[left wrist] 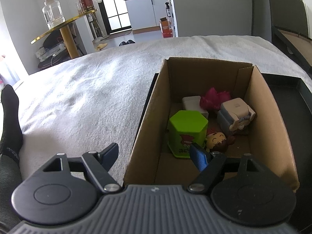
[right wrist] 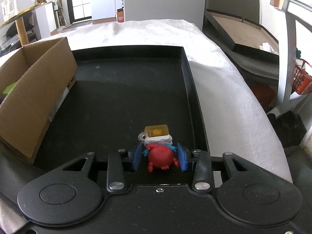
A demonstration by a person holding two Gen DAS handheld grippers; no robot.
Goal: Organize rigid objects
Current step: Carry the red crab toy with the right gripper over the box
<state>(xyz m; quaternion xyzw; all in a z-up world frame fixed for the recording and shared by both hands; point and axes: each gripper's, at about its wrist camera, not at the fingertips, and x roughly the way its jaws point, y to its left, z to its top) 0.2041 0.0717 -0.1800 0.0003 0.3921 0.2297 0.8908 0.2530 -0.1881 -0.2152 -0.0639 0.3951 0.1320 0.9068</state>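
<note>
In the right wrist view a small toy figure, with a red round body, blue arms and a yellow translucent cap, lies at the near right of the black tray. My right gripper is shut on it, its blue pads against the toy's sides. The cardboard box stands on the tray's left part and holds a green hexagonal tin, a white cube, a pink piece, a grey-white block toy and a small doll. My left gripper is open, straddling the box's left wall and gripping nothing.
The tray rests on a bed with a white cover. A person's leg in a black sock lies at the bed's left edge. A gold round table with a glass jar stands beyond. A red basket sits off the right side.
</note>
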